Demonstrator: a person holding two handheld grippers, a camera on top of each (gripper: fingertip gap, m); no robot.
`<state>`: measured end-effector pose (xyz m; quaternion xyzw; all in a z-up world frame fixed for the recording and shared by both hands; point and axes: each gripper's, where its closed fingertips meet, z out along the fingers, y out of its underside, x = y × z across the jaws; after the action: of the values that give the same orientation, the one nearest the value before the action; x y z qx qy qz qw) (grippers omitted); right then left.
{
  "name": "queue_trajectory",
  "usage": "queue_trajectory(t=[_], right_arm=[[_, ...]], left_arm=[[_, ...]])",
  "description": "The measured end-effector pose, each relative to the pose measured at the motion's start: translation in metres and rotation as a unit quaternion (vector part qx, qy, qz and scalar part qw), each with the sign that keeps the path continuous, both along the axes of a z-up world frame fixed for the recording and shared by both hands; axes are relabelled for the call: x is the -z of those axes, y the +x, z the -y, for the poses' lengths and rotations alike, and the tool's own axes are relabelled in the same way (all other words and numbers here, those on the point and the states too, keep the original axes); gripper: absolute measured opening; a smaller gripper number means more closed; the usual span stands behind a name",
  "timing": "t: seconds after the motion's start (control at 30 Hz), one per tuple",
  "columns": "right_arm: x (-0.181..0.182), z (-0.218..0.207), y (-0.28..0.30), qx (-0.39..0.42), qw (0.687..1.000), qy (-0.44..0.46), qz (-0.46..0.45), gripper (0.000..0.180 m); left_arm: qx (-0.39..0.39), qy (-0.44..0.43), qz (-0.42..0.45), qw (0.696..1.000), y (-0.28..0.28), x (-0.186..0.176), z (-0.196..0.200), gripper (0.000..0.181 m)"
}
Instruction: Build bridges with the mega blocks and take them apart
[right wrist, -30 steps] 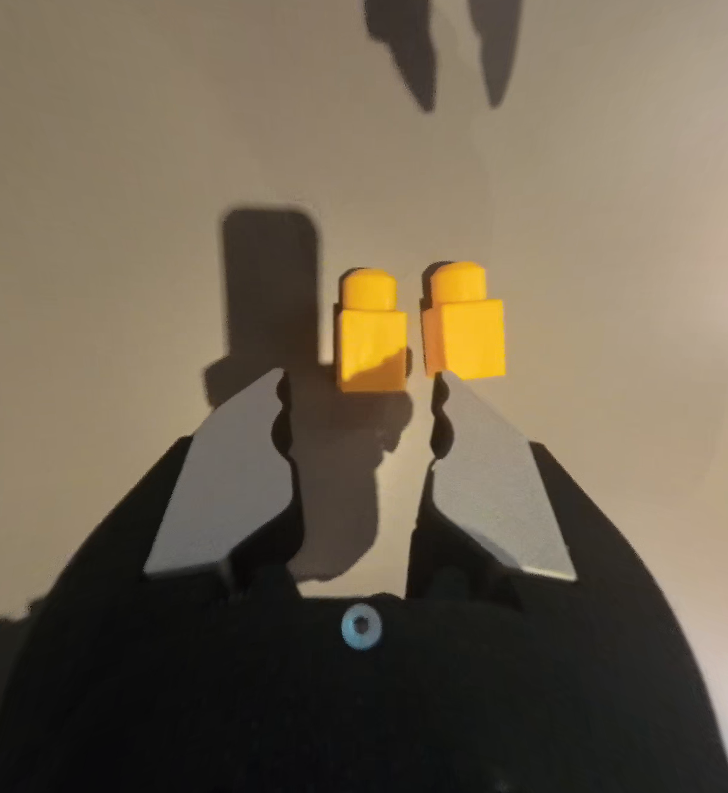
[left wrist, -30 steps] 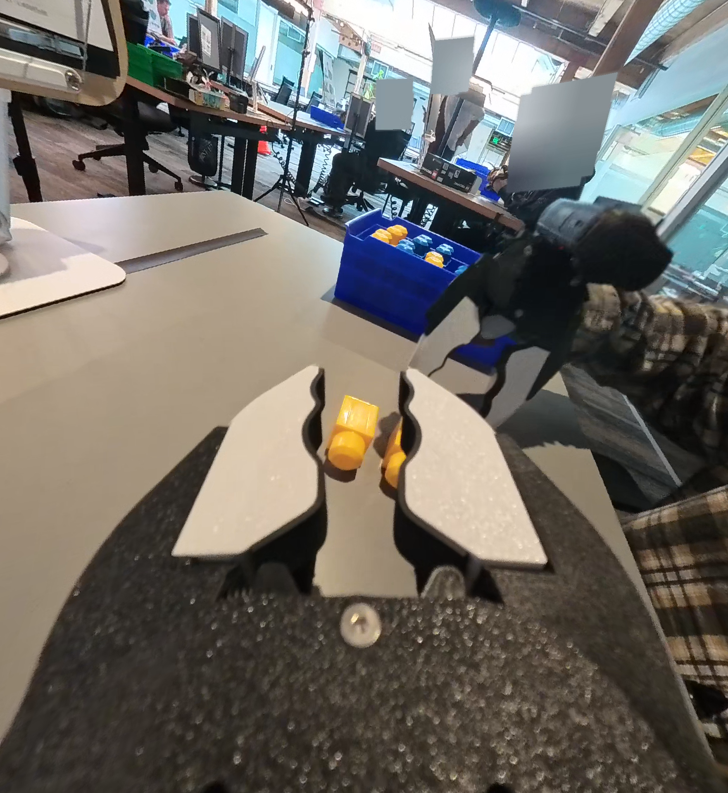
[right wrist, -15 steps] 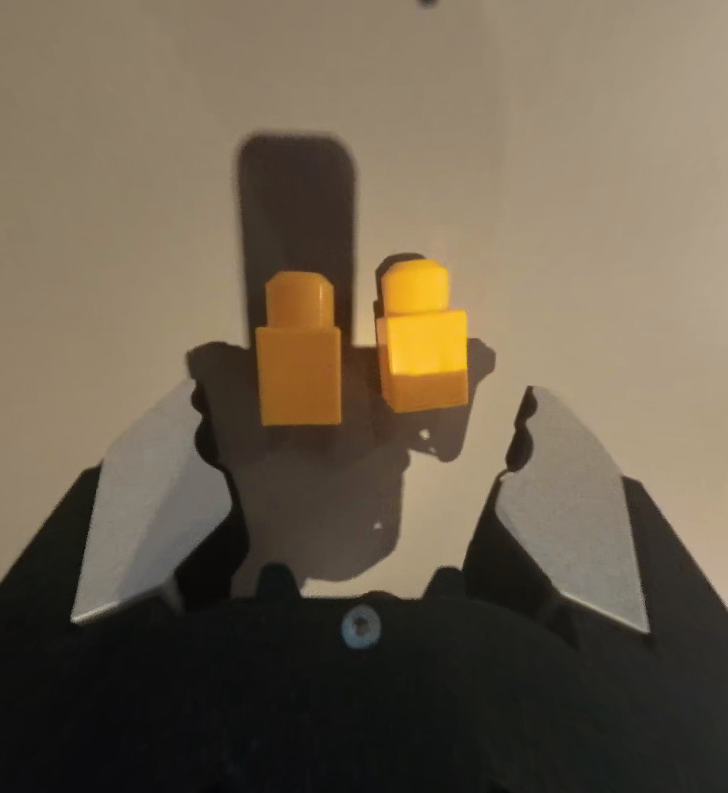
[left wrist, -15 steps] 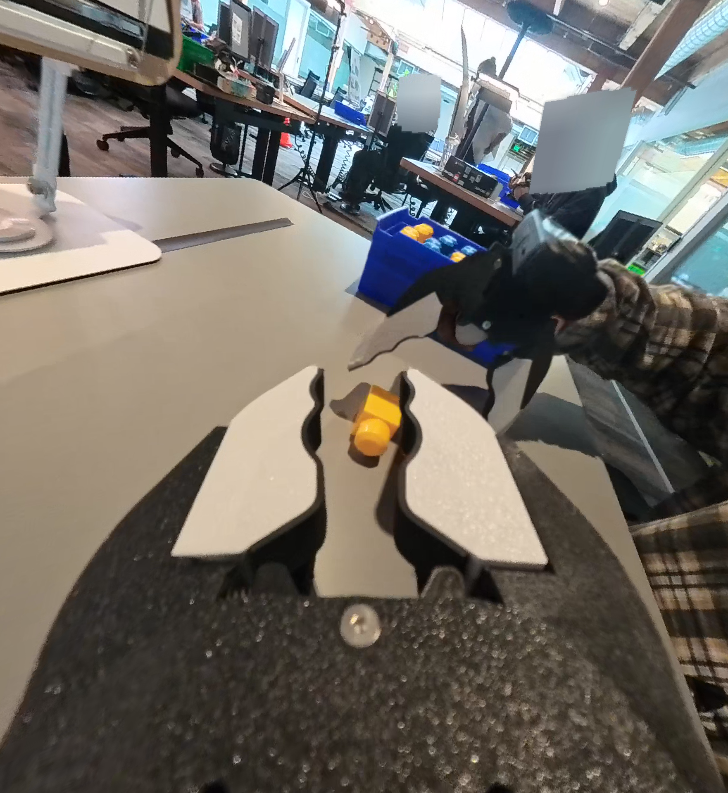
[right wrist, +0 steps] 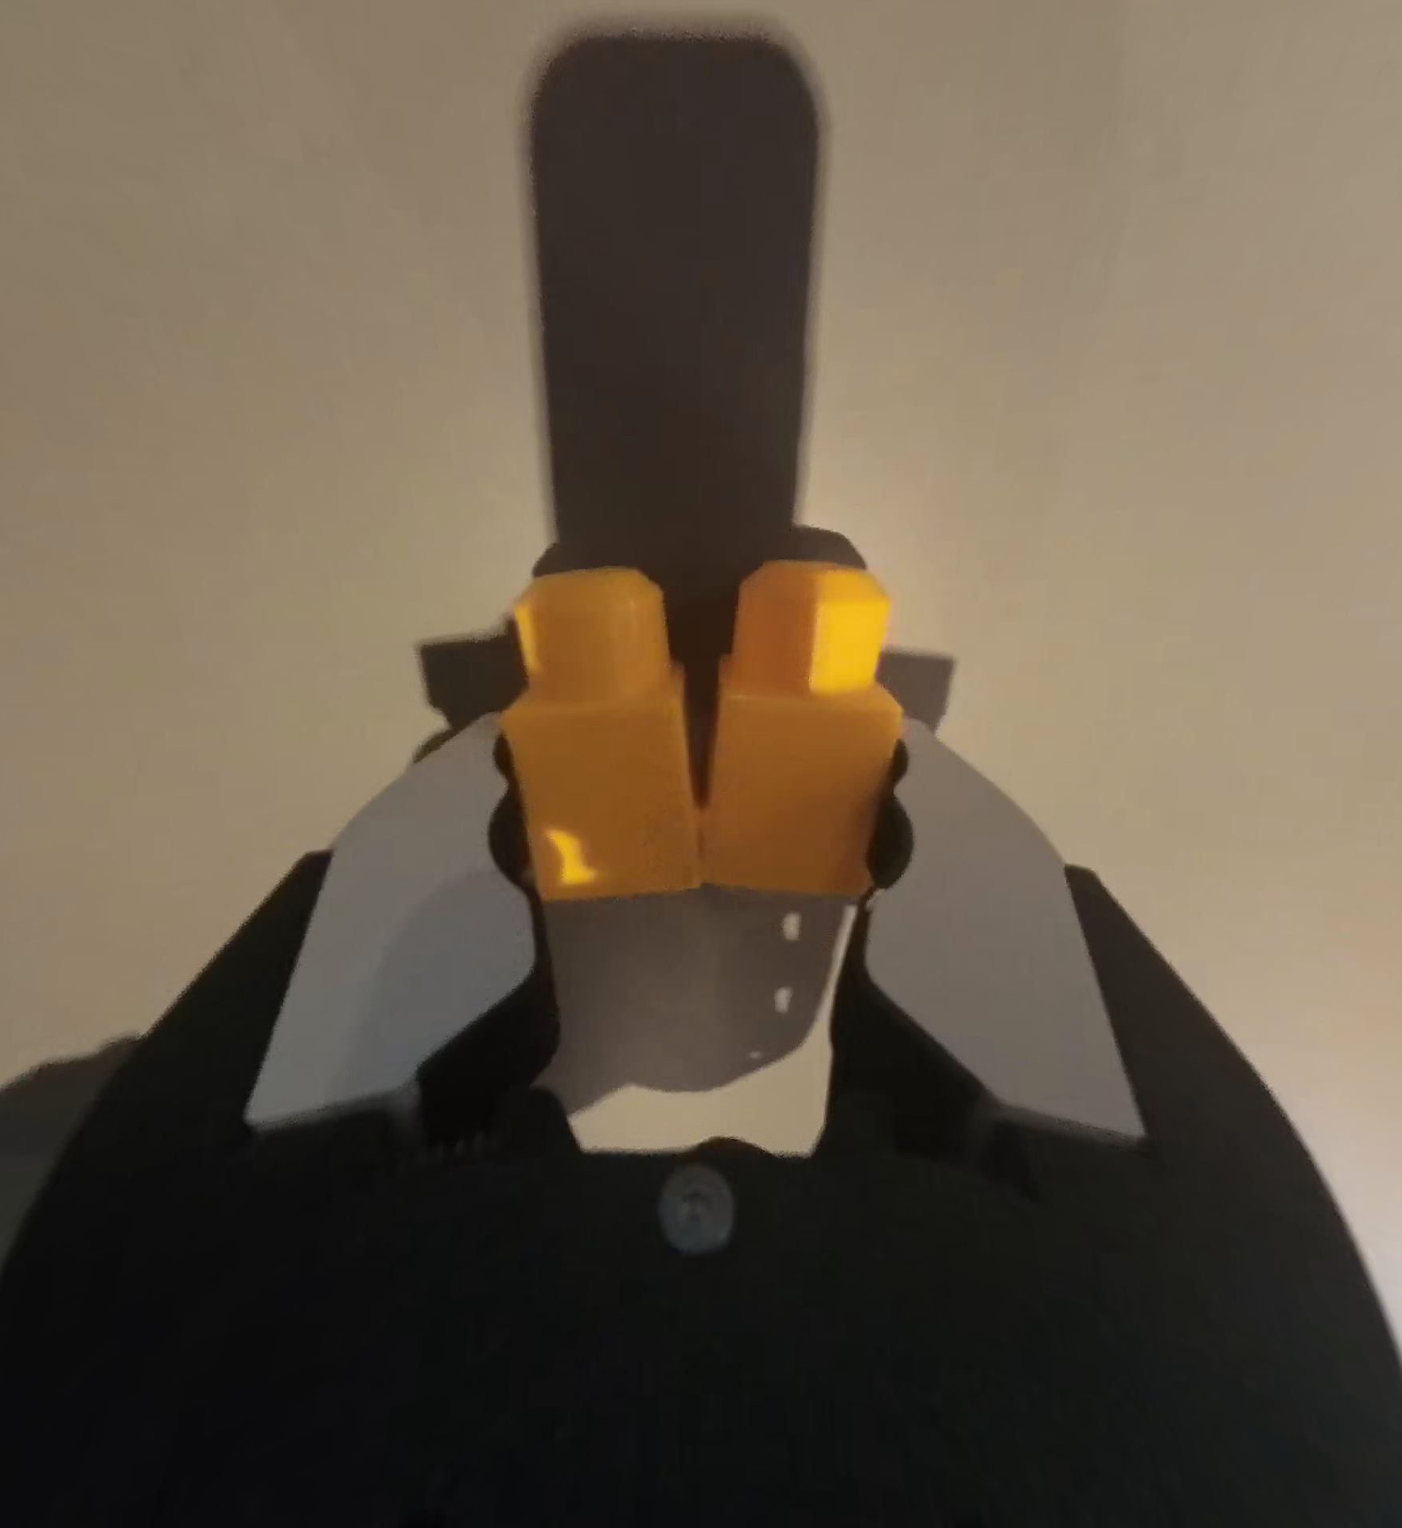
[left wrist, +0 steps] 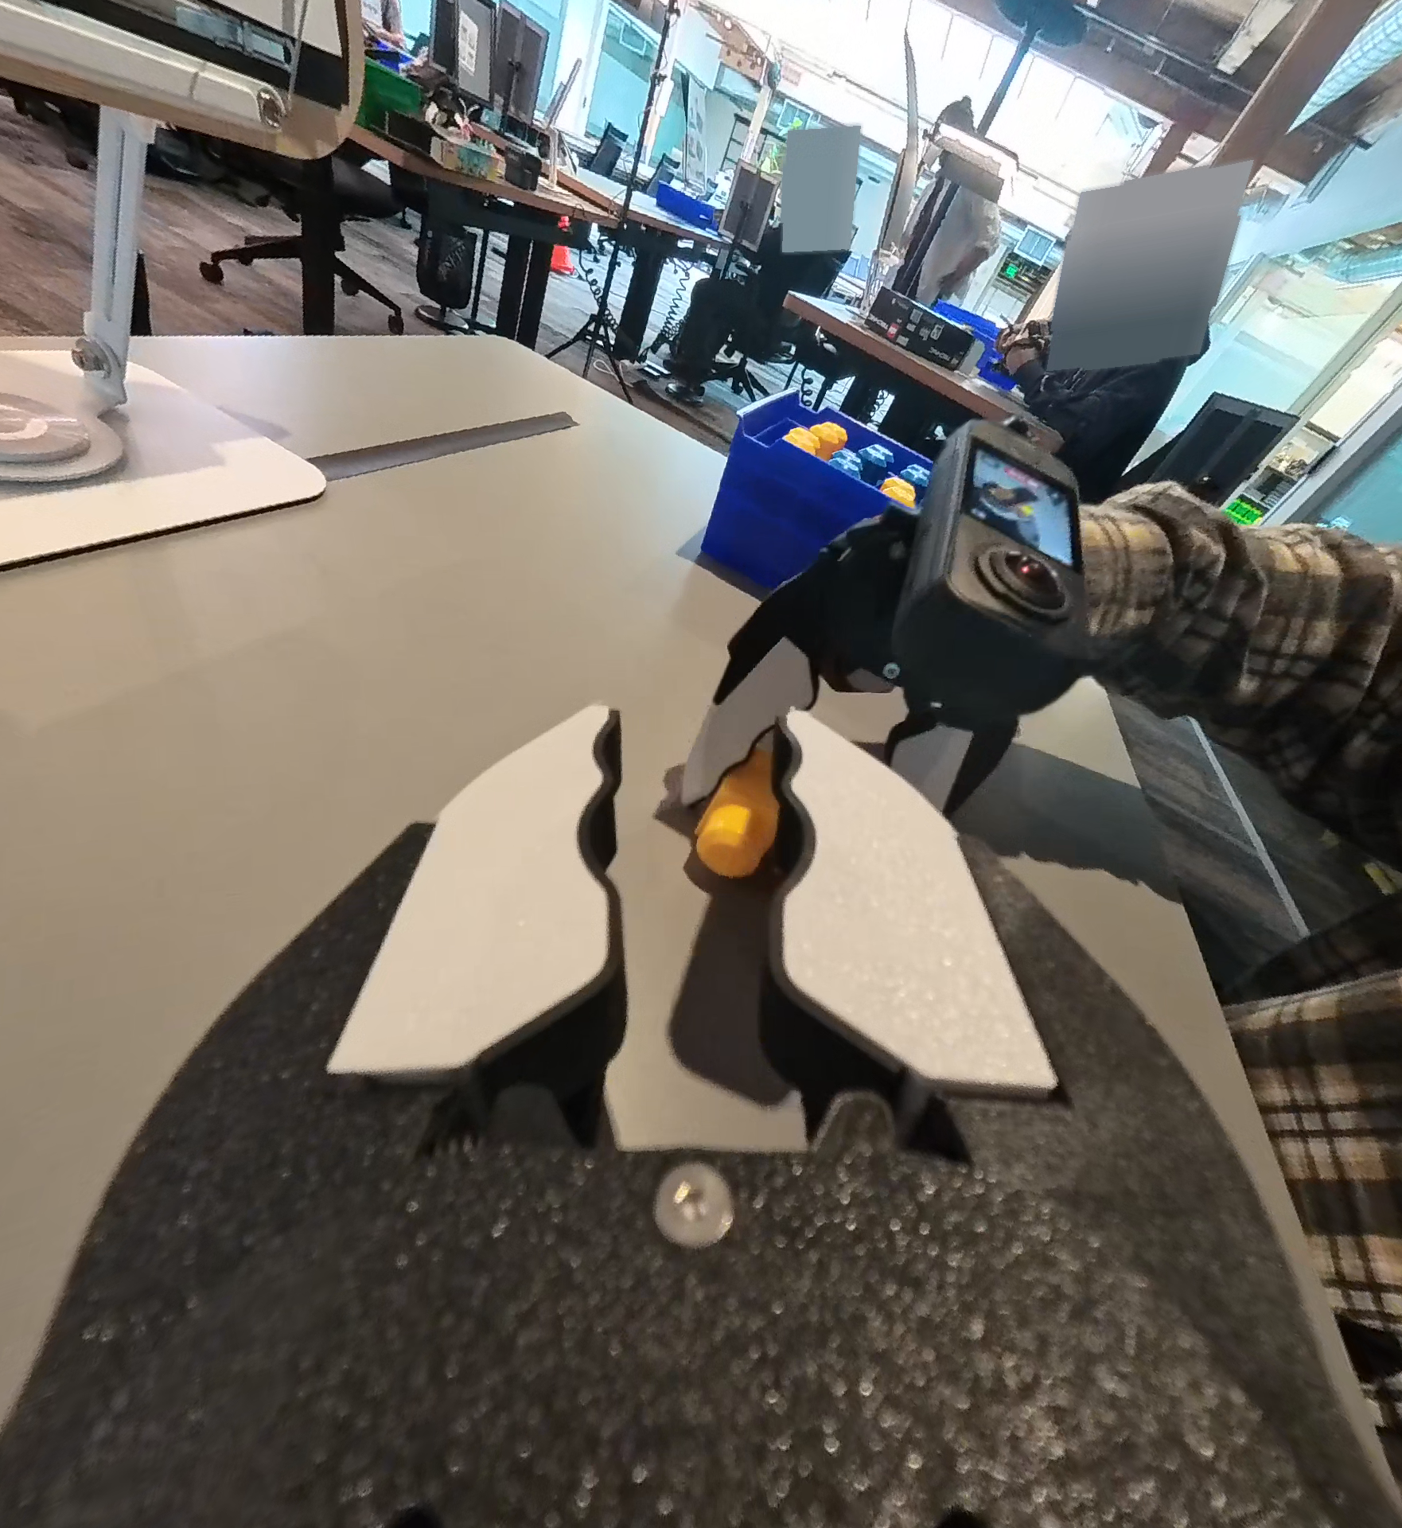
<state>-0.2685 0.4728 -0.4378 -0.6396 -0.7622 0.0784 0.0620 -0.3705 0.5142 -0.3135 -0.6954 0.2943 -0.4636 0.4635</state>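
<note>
Orange plastic fills the right claw (right wrist: 702,794): two single-stud mega blocks lie side by side on the worktop (right wrist: 185,413), studs pointing away from the claw, and its two fingers press on their outer faces, clamping both at once. The left block (right wrist: 598,769) and the right block (right wrist: 797,761) touch near the finger roots and splay slightly apart toward the studs.

Risk, as a judgement:
- The two blocks are not joined. Only side pressure holds them together, so a lift may let one pivot and drop out.
- The splay suggests an uneven squeeze. More force may push the pair forward out of the finger tips.
- The right wrist view is blurred, so the exact contact line cannot be confirmed.

The left claw (left wrist: 698,818) stands released, holding nothing, fingers parted above the worktop (left wrist: 309,703). One orange block (left wrist: 735,827) shows just ahead of its tips, close to its right finger, partly hidden by a finger of the right claw (left wrist: 826,765). Both claws work close together, so collision between fingers is possible if either advances.

Beyond the right claw, farther along the worktop, a blue bin (left wrist: 780,517) holds spare blocks: orange ones (left wrist: 817,436) and blue ones (left wrist: 863,459) show above its rim. The count cannot be read. A white stand base (left wrist: 102,488) lies well off to the left.
</note>
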Motion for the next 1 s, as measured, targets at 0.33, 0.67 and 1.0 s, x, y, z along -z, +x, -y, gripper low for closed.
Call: queue_trajectory(t=[0.33,0.67,1.0], right_arm=[[-0.001,-0.003,0.0,0.014,1.0,0.002,-0.005,0.075],[-0.025,-0.01,0.004,0.04,0.996,0.026,-0.074,0.099],[-0.063,-0.01,0.067,0.236,0.908,-0.017,-0.346,0.0]], left_arm=[[0.005,-0.001,-0.006,1.0,0.003,0.001,0.002,0.035],[0.01,0.001,-0.022,1.0,0.005,0.005,0.003,0.035],[0.008,-0.004,-0.018,1.0,0.005,0.006,0.002,0.034]])
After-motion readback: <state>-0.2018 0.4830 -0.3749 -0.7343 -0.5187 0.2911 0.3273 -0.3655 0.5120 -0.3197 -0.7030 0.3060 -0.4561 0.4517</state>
